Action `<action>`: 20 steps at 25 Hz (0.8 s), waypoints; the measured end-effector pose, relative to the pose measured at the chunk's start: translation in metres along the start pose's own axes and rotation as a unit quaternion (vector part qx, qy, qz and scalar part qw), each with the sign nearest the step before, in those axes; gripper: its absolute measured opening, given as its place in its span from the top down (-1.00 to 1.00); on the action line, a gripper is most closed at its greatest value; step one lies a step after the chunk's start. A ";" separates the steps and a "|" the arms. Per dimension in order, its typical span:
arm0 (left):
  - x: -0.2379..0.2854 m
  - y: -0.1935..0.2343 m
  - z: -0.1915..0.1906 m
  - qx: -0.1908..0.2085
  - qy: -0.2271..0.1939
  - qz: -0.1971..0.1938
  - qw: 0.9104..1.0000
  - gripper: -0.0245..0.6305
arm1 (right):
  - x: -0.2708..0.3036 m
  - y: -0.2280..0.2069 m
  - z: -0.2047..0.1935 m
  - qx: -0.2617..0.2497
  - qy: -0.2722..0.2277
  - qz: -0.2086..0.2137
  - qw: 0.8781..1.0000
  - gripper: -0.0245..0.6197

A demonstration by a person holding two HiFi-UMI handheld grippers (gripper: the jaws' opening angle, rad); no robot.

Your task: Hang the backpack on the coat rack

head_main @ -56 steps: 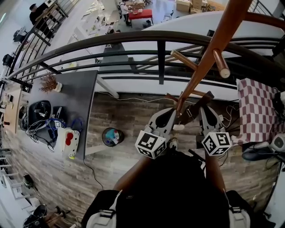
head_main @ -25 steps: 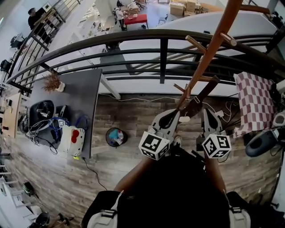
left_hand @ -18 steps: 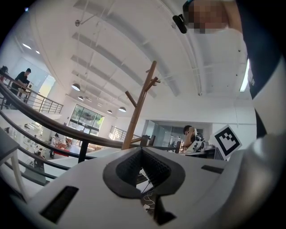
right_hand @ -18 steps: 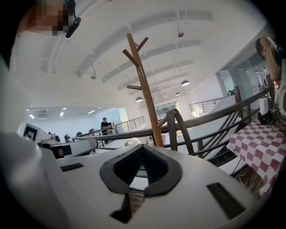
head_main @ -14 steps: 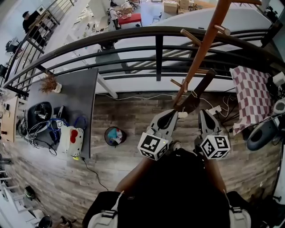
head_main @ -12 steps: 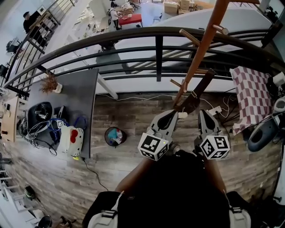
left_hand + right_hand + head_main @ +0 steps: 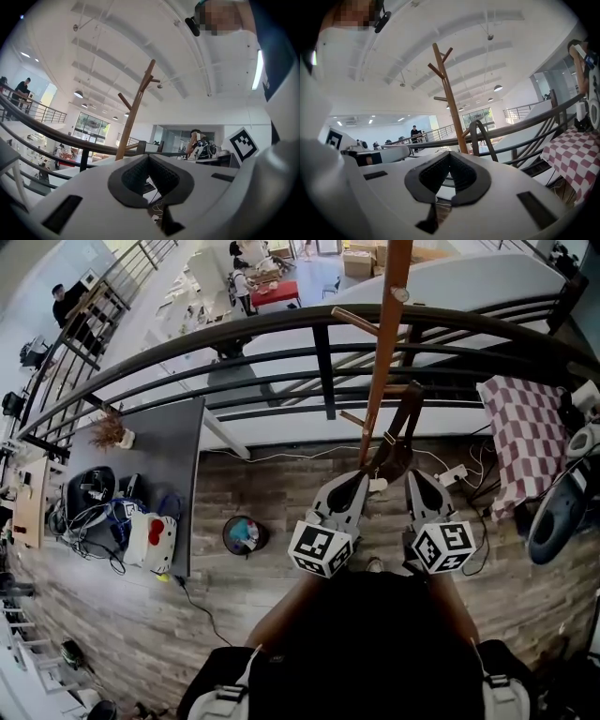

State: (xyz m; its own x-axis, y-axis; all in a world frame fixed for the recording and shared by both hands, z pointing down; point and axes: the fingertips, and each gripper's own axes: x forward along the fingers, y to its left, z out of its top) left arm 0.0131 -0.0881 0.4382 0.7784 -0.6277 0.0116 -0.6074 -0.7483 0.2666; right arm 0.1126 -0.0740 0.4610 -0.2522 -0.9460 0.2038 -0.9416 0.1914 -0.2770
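The black backpack [image 7: 375, 643] fills the low middle of the head view, under my forearms. Its dark strap loop [image 7: 401, 427] rises from between my two gripper tips and stands just beside the pole of the tall brown wooden coat rack [image 7: 382, 362]. I cannot tell whether the loop touches a peg.

My left gripper [image 7: 359, 482] has its jaws pressed together at the tips, and I see nothing between the pads. My right gripper [image 7: 412, 477] is closed the same way, with the loop arching up just past its tips, right of the pole. The only print near me is the black-and-white square marker on each gripper's cube [image 7: 319, 547].

The rack stands on a wood-plank floor [image 7: 281, 484] in front of a dark curved metal railing [image 7: 323, 371] that overlooks a bright lower hall. On my left is a dark grey worktop [image 7: 178, 446] carrying tangled cables and a white cat-faced bag with a red bow [image 7: 148, 540]. A round bin [image 7: 244, 533] stands on the floor beside it. A red-and-white chequered cloth [image 7: 525, 437] lies at my right.
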 end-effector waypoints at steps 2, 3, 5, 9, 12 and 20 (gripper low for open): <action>0.003 -0.007 -0.002 0.007 -0.001 0.004 1.000 0.90 | -0.006 -0.003 -0.001 0.000 -0.001 0.003 1.000 0.88; 0.005 -0.010 -0.004 0.011 0.000 0.006 1.000 0.90 | -0.009 -0.004 -0.001 0.001 -0.003 0.005 1.000 0.88; 0.008 -0.016 -0.009 0.015 0.003 0.010 1.000 0.90 | -0.015 -0.007 -0.002 0.001 -0.005 0.008 1.000 0.88; 0.008 -0.024 -0.013 0.018 0.005 0.030 0.999 0.90 | -0.027 -0.011 -0.005 -0.006 -0.004 0.018 1.000 0.88; 0.009 -0.028 -0.016 0.024 0.009 0.048 0.999 0.90 | -0.033 -0.010 -0.008 -0.007 -0.001 0.030 1.000 0.88; -0.003 -0.039 -0.020 0.033 0.013 0.091 0.995 0.90 | -0.045 -0.009 -0.016 -0.011 0.006 0.062 0.998 0.88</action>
State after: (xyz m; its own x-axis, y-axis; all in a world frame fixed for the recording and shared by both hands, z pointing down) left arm 0.0376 -0.0530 0.4475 0.6578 -0.7491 0.0785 -0.7472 -0.6358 0.1936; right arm 0.1290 -0.0290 0.4694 -0.3697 -0.9113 0.1814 -0.9076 0.3123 -0.2806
